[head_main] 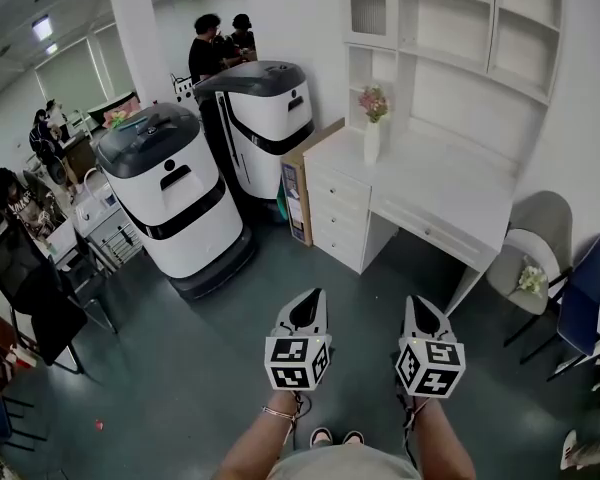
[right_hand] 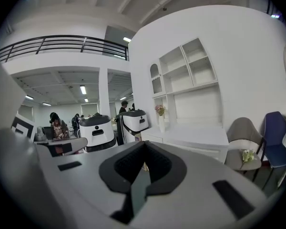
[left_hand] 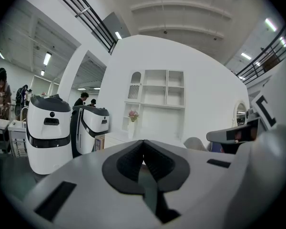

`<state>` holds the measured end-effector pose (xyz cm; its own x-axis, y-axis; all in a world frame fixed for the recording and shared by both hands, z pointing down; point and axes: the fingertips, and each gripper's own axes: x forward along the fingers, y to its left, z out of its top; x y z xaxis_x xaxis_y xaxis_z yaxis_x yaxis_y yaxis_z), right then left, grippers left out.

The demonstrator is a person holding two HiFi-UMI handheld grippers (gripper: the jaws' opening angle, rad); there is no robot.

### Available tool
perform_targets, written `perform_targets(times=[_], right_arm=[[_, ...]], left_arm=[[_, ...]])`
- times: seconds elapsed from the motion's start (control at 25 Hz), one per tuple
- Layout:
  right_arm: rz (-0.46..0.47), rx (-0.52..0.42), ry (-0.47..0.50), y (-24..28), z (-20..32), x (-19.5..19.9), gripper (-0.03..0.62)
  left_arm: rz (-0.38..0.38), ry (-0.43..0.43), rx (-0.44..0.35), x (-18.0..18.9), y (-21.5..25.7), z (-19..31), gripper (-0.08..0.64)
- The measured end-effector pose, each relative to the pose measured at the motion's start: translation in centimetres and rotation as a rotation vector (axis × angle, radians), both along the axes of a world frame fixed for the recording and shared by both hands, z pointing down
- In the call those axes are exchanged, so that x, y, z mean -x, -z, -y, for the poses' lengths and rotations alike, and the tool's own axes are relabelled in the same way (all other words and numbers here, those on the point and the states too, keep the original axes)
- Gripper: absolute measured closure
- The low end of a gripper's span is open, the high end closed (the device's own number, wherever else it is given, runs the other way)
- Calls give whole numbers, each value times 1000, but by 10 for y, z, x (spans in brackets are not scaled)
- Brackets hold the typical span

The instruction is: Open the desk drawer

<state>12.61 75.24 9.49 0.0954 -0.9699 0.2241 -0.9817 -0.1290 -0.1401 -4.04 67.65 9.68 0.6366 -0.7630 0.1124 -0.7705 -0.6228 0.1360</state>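
Facing the white wooden desk (head_main: 450, 193) at upper right, well apart, my left gripper (head_main: 308, 303) and right gripper (head_main: 420, 310) closed, empty; I should approach, then open for a white drawer front (head_main: 332, 200).

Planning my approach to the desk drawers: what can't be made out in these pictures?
- Drawer stack: handles too small in the head view; mostly hidden behind the left gripper in its own view.
- Blue chair: cut off by the head view's right edge.
- Shelf unit: top cut off by the head view's top edge.
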Motion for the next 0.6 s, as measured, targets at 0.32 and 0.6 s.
perform_targets(times=[0.32,0.6], right_arm=[[0,-9,-23,-2,-2,-2,583],[14,-14,-14,-3,-3,5,527]], left_arm=[[-3,11,16,5,-7,1,541],[-6,20,26,12,-10,4,541]])
